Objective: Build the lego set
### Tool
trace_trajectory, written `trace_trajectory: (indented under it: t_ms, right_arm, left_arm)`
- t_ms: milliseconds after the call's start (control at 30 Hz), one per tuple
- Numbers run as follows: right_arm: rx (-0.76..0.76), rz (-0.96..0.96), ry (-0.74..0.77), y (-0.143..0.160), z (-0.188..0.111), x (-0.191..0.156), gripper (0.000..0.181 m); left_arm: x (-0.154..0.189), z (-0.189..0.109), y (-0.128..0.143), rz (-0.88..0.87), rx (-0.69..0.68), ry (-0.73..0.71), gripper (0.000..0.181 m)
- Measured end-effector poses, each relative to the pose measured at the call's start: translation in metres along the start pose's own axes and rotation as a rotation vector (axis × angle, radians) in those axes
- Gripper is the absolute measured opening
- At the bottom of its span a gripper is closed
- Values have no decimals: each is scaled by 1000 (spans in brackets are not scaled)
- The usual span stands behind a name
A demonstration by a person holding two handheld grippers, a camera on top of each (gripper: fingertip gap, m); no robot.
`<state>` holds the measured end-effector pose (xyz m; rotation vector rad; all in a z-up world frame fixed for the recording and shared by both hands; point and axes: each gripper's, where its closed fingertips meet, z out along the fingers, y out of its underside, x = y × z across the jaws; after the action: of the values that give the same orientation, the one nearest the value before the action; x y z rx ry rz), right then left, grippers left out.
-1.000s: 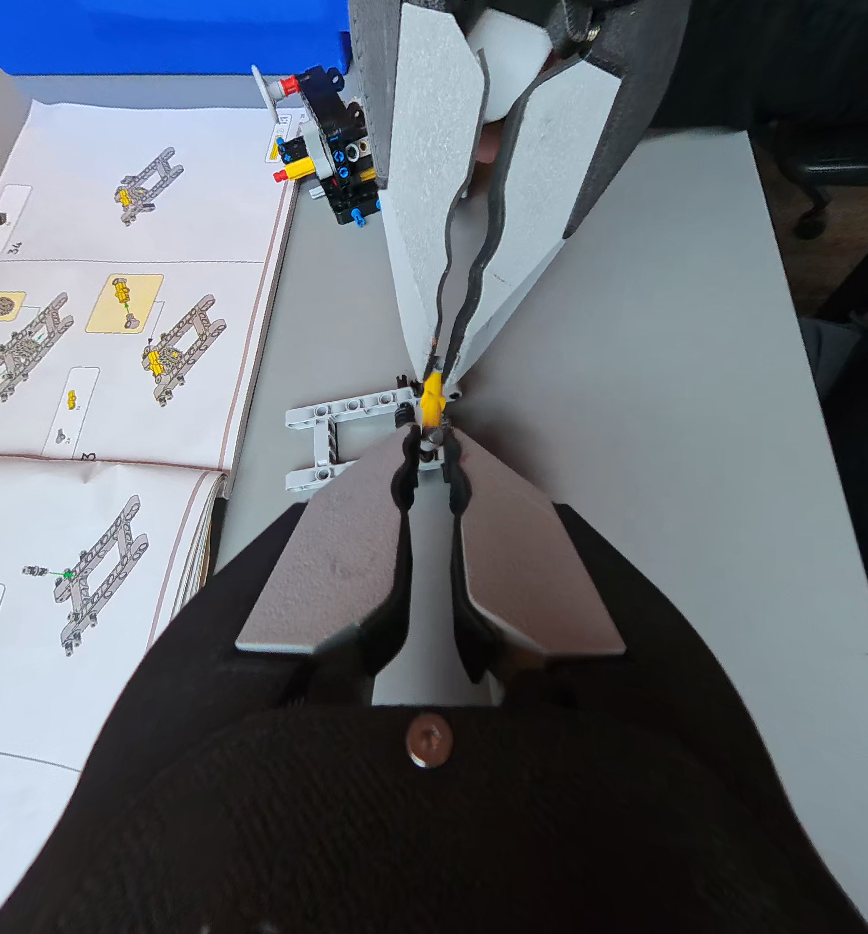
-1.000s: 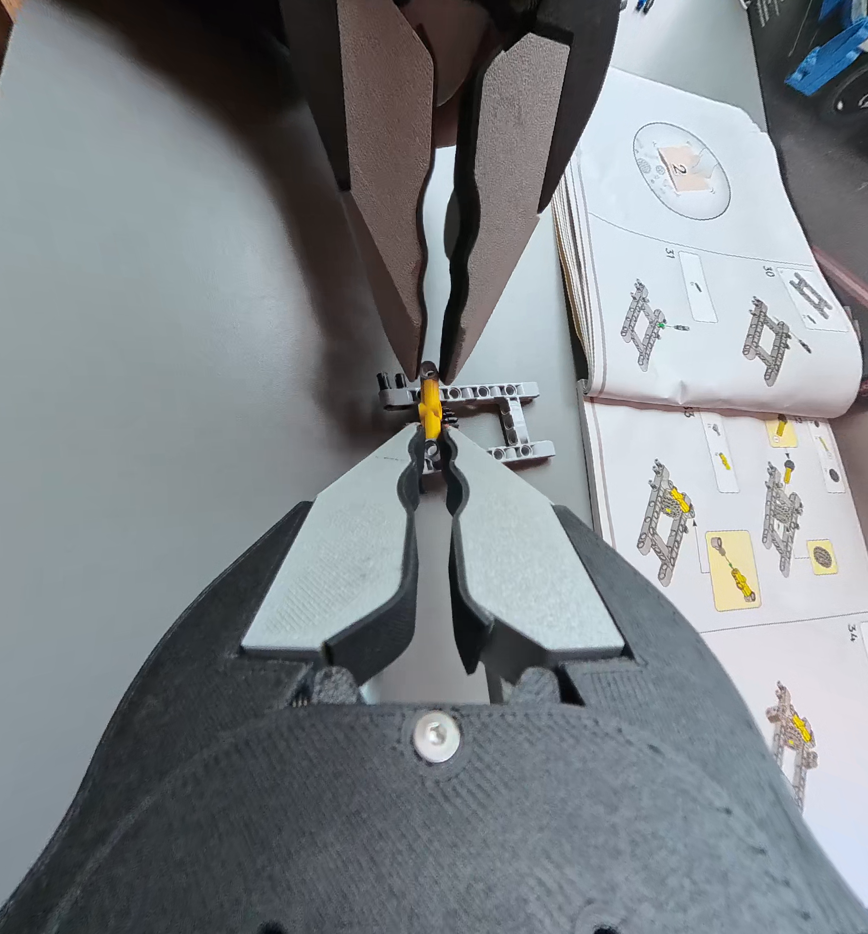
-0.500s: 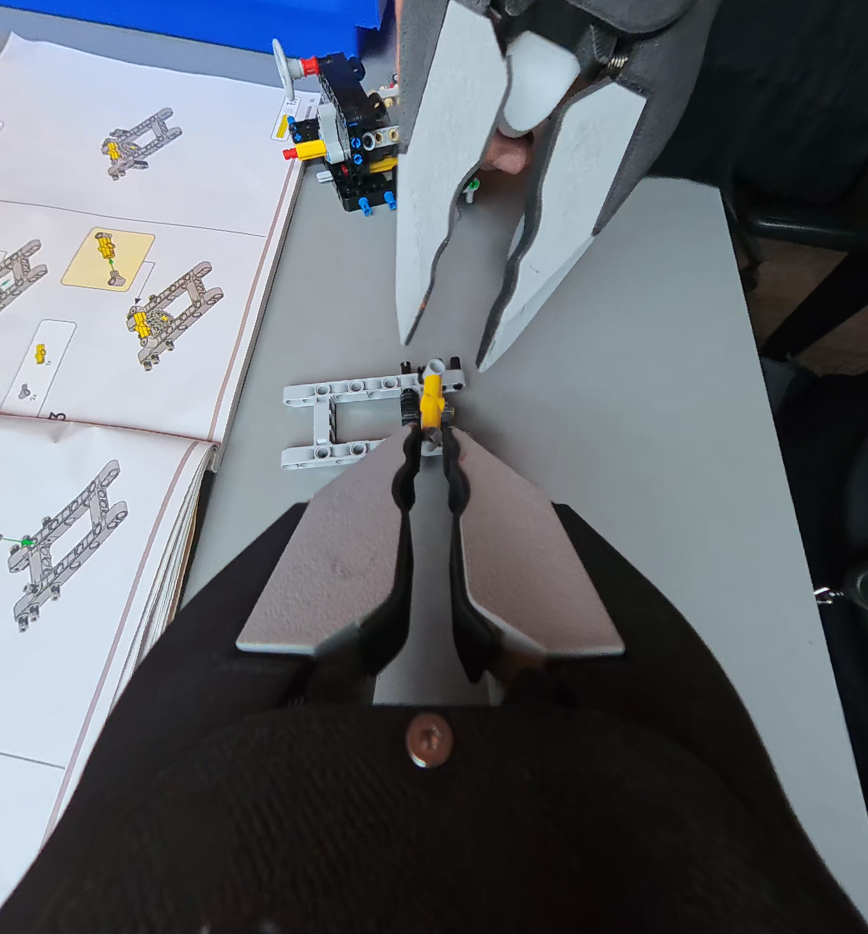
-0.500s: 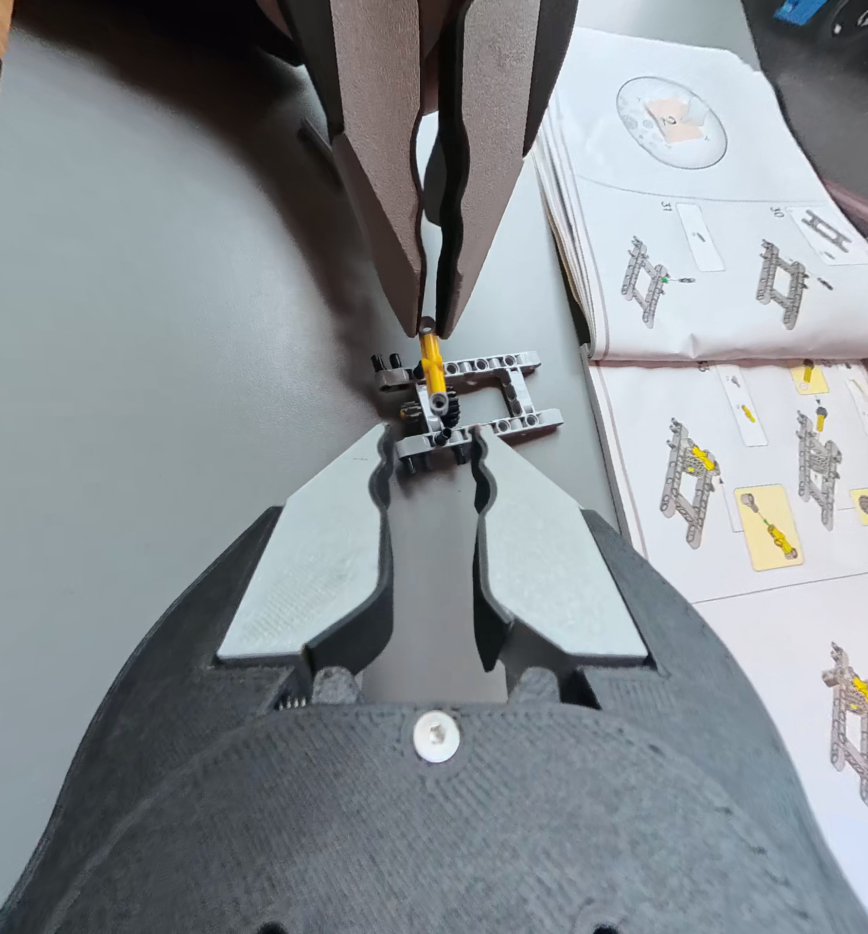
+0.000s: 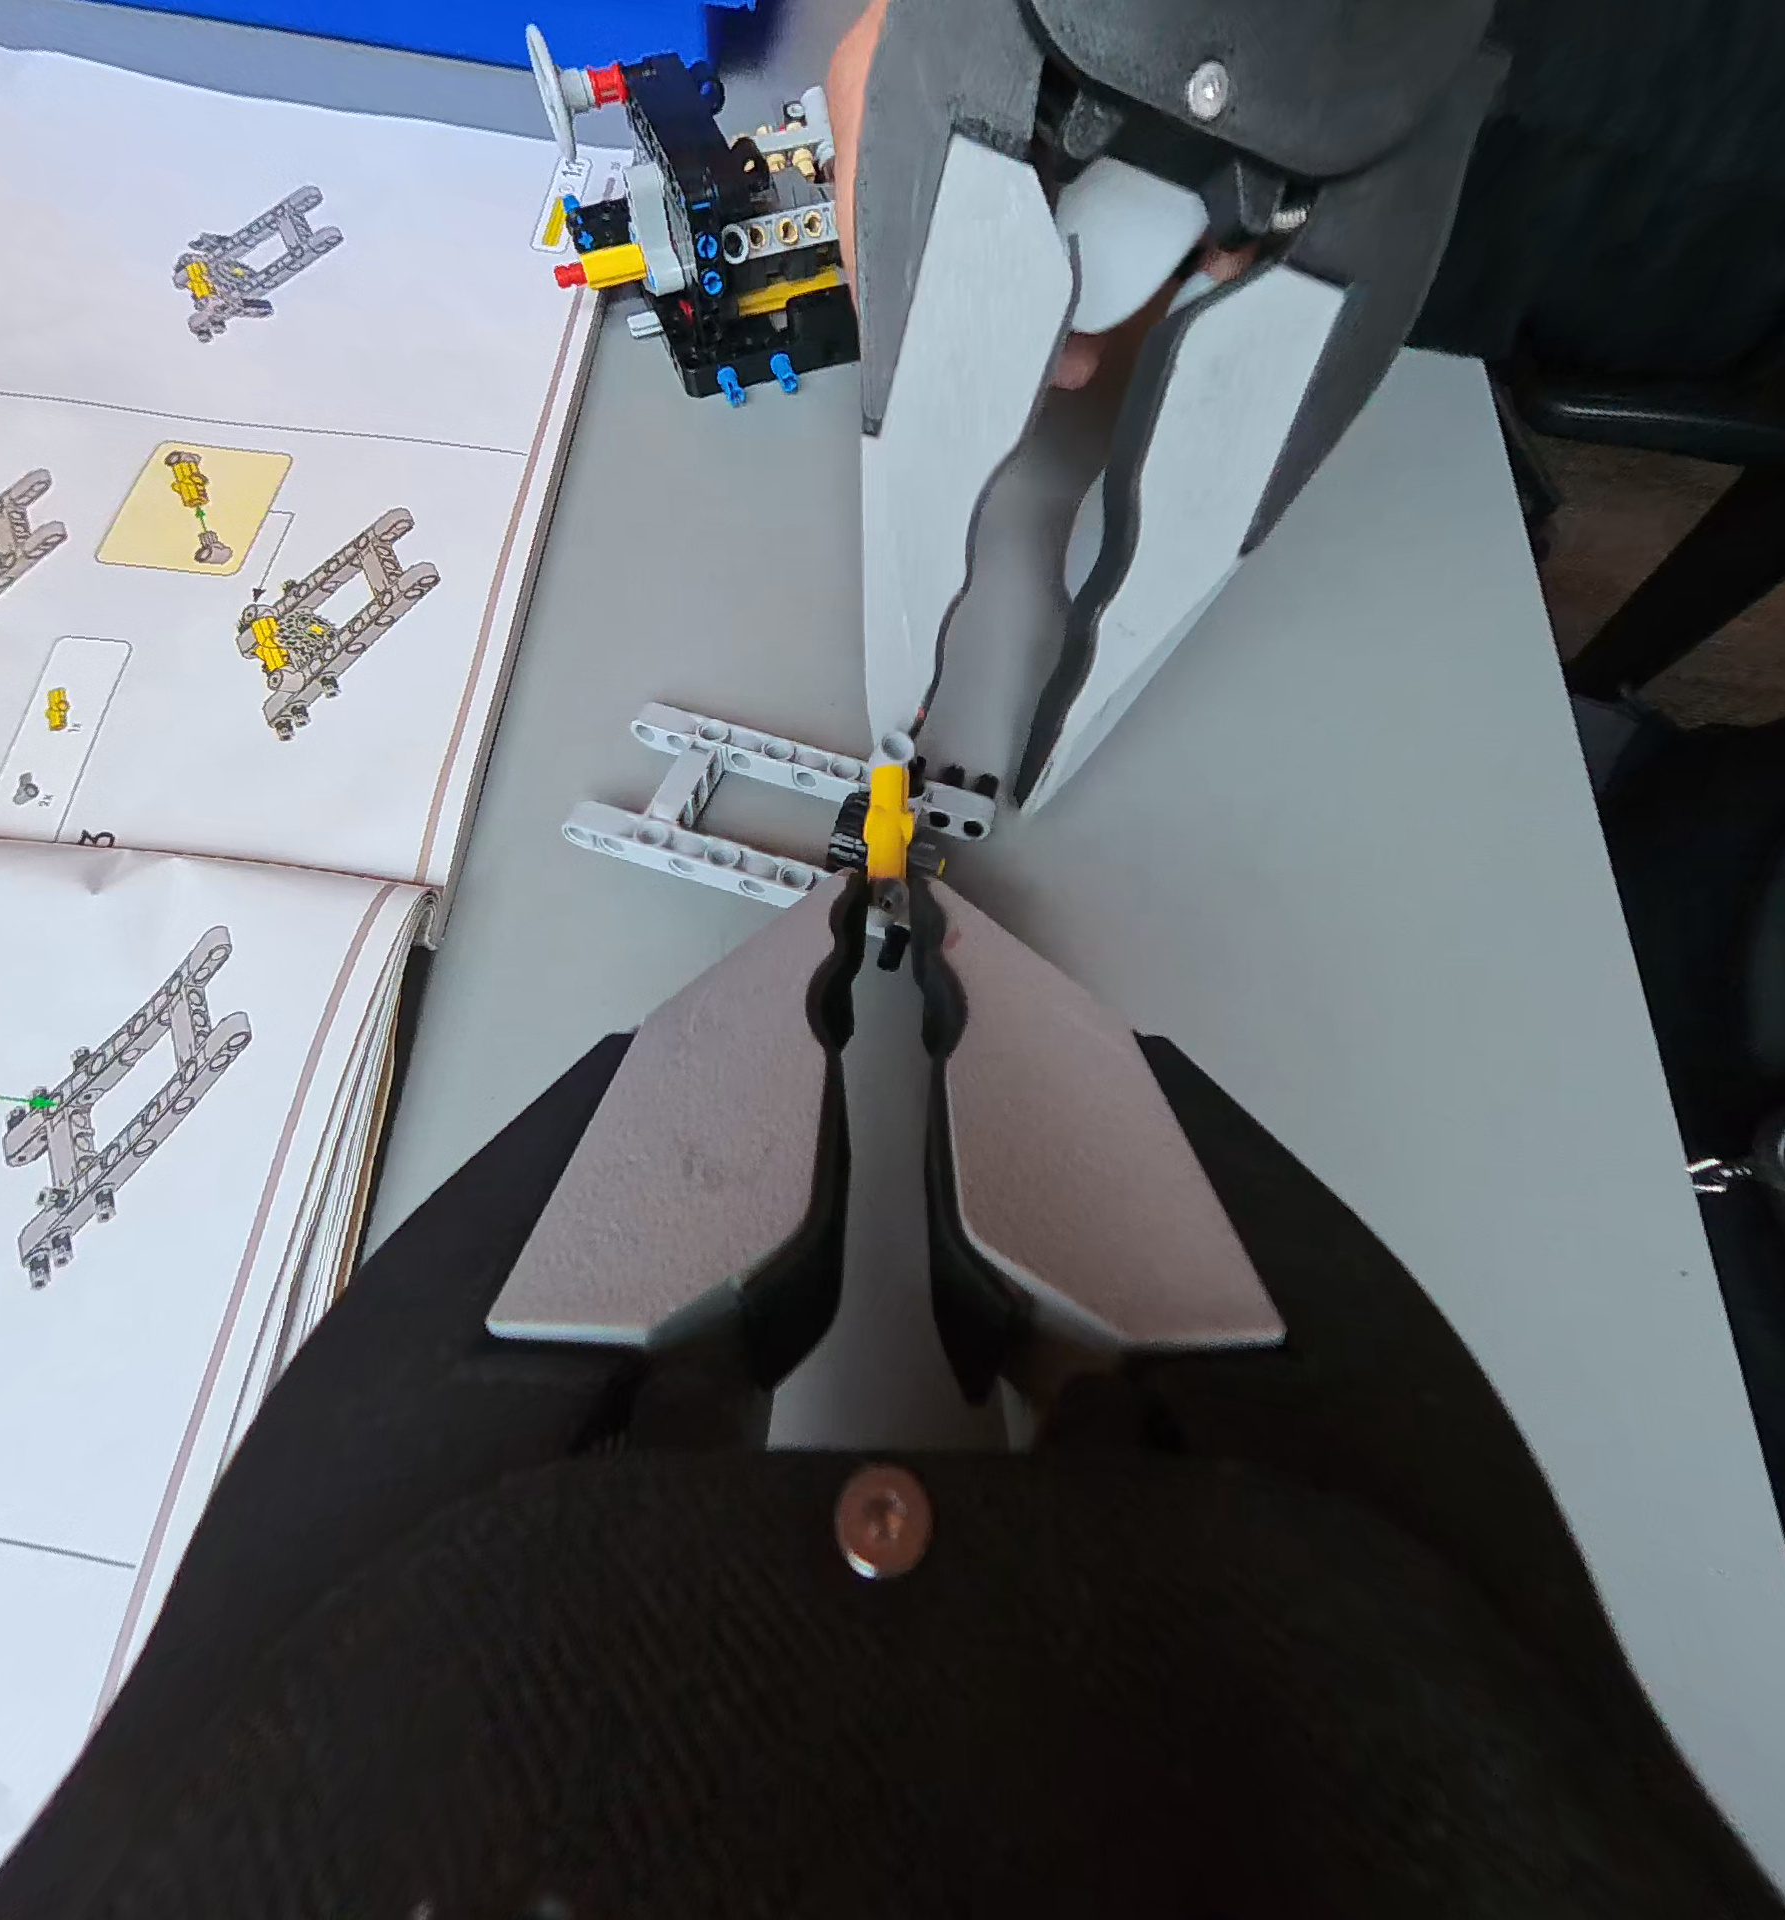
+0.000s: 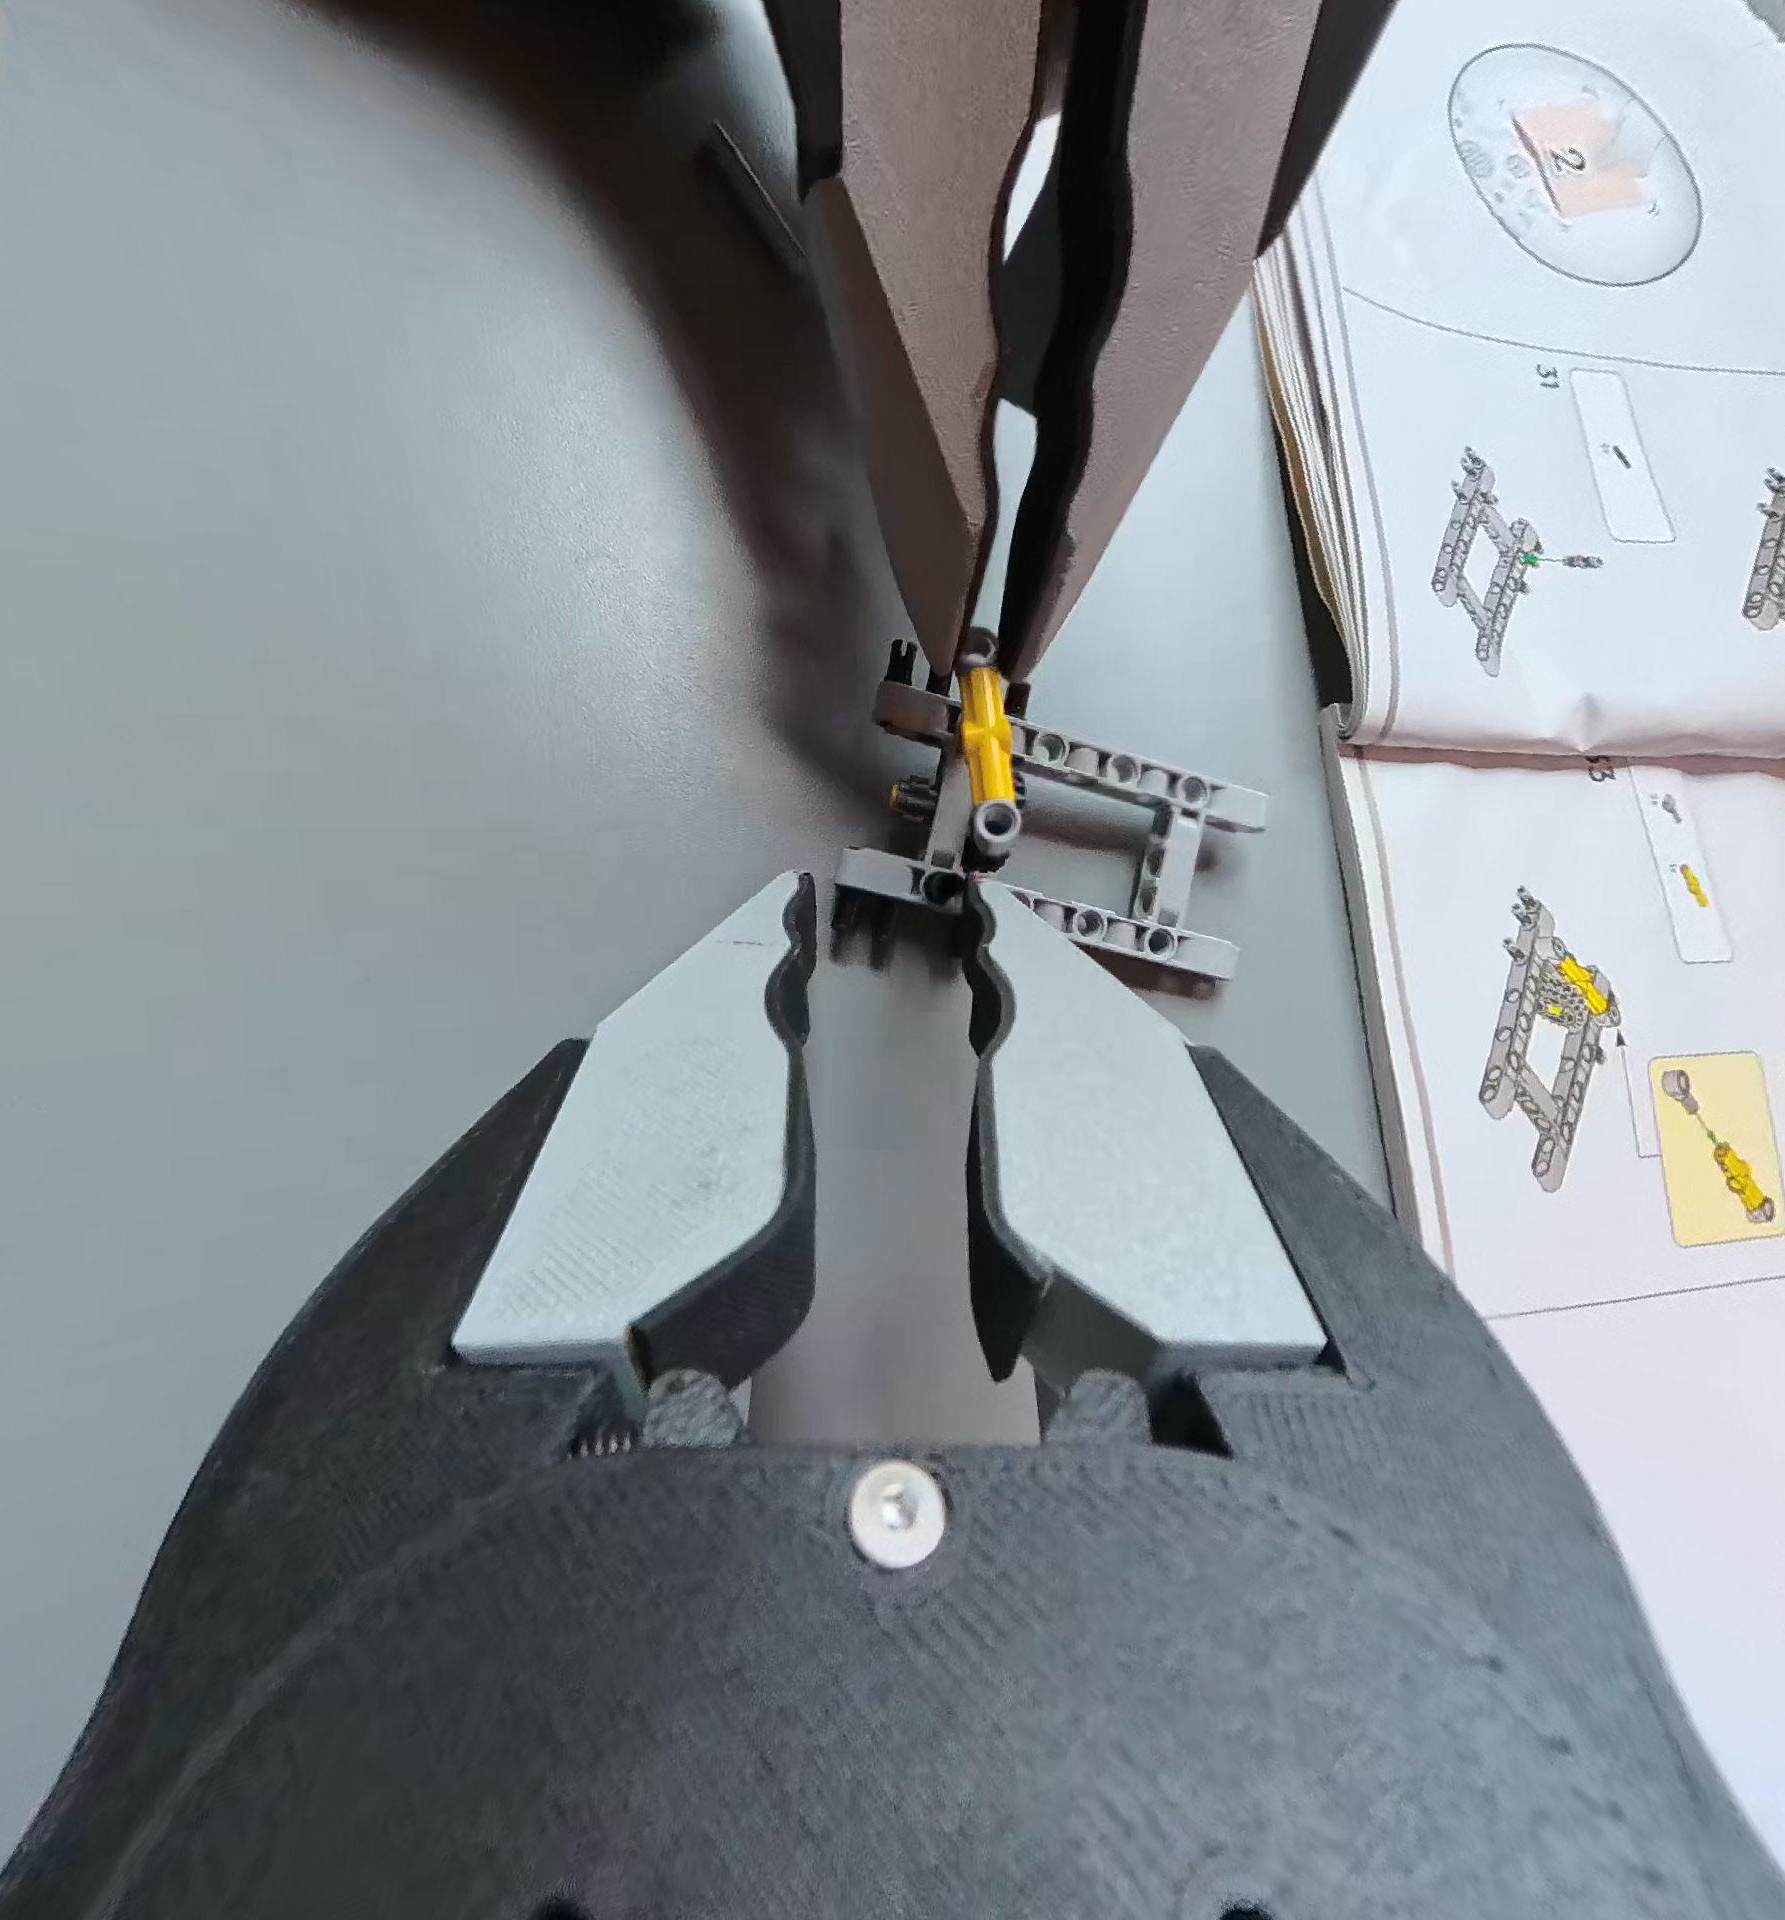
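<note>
My left gripper (image 5: 886,902) clamps the yellow axle assembly (image 5: 888,821) on the grey beam frame (image 5: 753,805), which sits on the grey table (image 5: 1335,935). My right gripper (image 6: 893,902), jaws apart, seemingly touches the frame's near beam. The instruction booklet (image 5: 192,623) lies at nine o'clock.

The right gripper (image 6: 888,909), clamped on the yellow piece (image 6: 983,740) a second ago, has spread its fingers and now seemingly straddles the grey frame's (image 6: 1106,844) near beam.

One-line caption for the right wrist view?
Open right gripper beside grey lego frame; left gripper pinches its yellow axle piece.
</note>
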<state>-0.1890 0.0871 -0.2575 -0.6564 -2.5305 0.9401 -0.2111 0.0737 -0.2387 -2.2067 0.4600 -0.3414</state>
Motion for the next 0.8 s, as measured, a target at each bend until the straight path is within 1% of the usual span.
trace_trajectory:
  t_ms: [167,267,333,433,533,600,800]
  right_arm:
    - [43,12,14,-6,-15,6,23]
    - [136,55,-6,-21,-23,7,21]
    - [167,86,-12,-27,-23,11,20]
    - [162,81,-15,-29,-17,13,19]
    - [133,52,-16,-27,-9,11,9]
    - [104,33,-1,-23,-5,12,10]
    - [101,23,10,-22,-4,14,3]
  left_arm:
    - [0,-1,0,21,-3,-4,5]
    - [0,-2,-1,18,4,-3,6]
    - [0,-2,-1,23,3,-2,6]
    - [1,-1,-1,37,-6,-1,6]
    - [2,1,-1,47,-9,1,5]
    - [3,1,-2,50,-7,6,5]
    - [3,0,-3,62,-5,5,5]
